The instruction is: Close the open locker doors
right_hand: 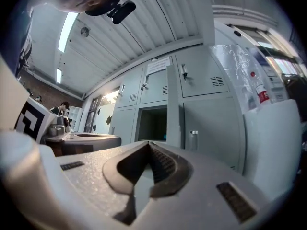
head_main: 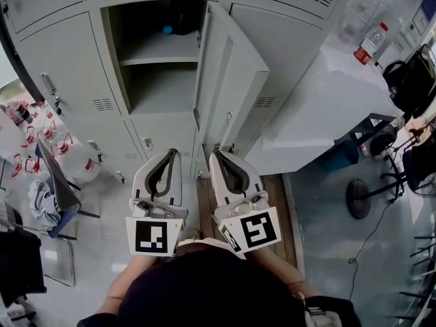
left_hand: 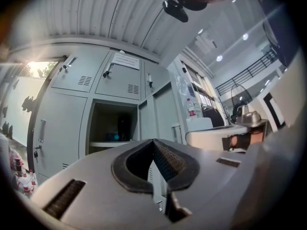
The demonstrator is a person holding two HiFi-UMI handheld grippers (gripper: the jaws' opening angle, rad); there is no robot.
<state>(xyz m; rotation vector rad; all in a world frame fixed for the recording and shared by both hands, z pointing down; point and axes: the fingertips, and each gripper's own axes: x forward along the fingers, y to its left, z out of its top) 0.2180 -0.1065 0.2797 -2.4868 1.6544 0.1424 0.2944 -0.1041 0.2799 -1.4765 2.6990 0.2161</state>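
Observation:
A grey locker bank fills the head view. One middle locker (head_main: 160, 67) stands open, and its door (head_main: 228, 80) swings out toward me on the right. A small blue object (head_main: 167, 29) lies on its upper shelf. My left gripper (head_main: 172, 152) and right gripper (head_main: 216, 152) hang side by side in front of the locker, short of the door, both shut with nothing held. The left gripper view shows its closed tips (left_hand: 153, 141) below the open locker (left_hand: 112, 126) and door (left_hand: 160, 111). In the right gripper view the closed tips (right_hand: 148, 143) sit under the door's edge (right_hand: 173, 119).
A white table (head_main: 327, 101) stands to the right of the lockers with a plastic bottle (head_main: 370, 43) on it and a black bag (head_main: 412, 80) beside it. On the left are a folding chair (head_main: 58, 182) and packed bottles (head_main: 41, 142). A round stand base (head_main: 361, 197) sits on the floor at right.

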